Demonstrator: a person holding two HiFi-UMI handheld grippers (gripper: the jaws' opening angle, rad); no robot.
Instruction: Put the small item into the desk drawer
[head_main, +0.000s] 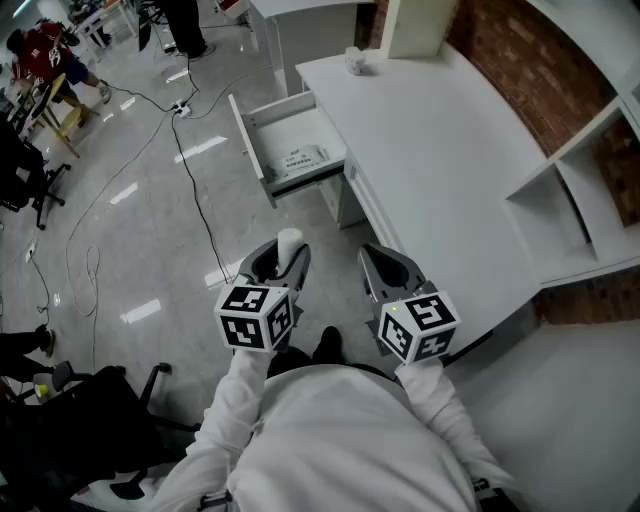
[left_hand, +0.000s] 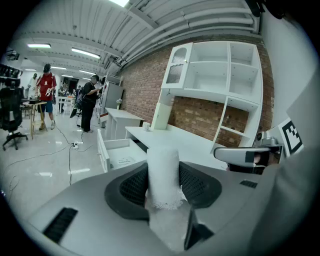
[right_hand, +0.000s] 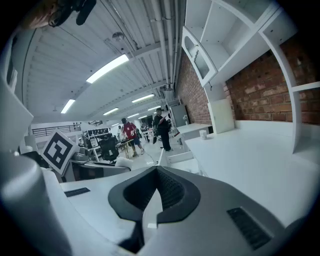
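My left gripper (head_main: 285, 255) is shut on a small white cylinder-shaped item (left_hand: 163, 175); its tip (head_main: 289, 238) pokes out past the jaws in the head view. The item stands upright between the dark pads. My right gripper (head_main: 388, 268) is shut with nothing in it, its jaws meeting in the right gripper view (right_hand: 159, 186). Both are held over the floor, short of the white desk (head_main: 440, 150). The desk drawer (head_main: 290, 145) stands pulled open ahead, with a printed sheet (head_main: 303, 158) lying inside. In the left gripper view the open drawer (left_hand: 117, 152) lies straight ahead.
A small white cup (head_main: 354, 62) and a white board (head_main: 412, 25) stand at the desk's far end. White shelving (head_main: 580, 190) lines the brick wall on the right. Cables (head_main: 190, 190) run across the glossy floor; an office chair (head_main: 120, 400) sits at lower left. People stand in the distance (left_hand: 90, 102).
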